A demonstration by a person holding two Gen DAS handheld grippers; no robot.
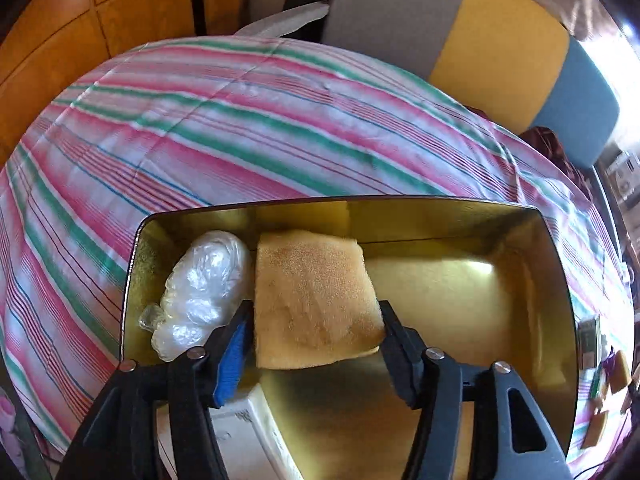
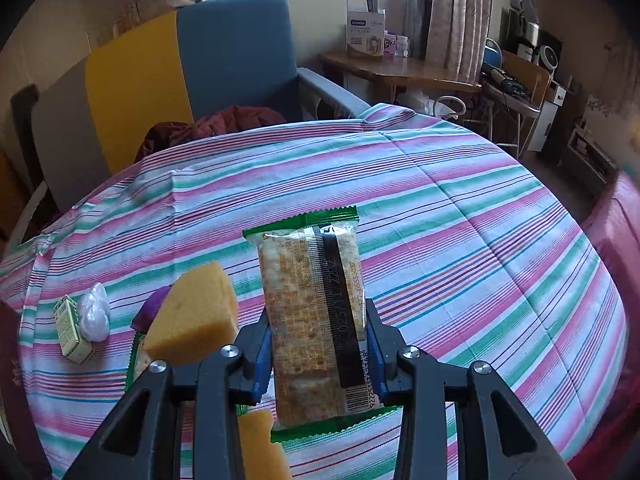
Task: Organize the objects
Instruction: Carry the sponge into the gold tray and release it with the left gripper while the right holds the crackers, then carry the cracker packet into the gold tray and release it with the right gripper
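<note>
We found the left claw (image 1: 316, 320) wide around a sponge (image 1: 314, 300) in the tin (image 1: 440, 212), pads apart from it; the right claw (image 2: 320, 344) clamped a cracker pack (image 2: 314, 320) above the worktop (image 2: 460, 220).

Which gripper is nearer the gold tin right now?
Left. The left gripper is over the gold tin, jaws either side of a sponge inside. The right gripper holds a cracker packet above the tablecloth.
</note>
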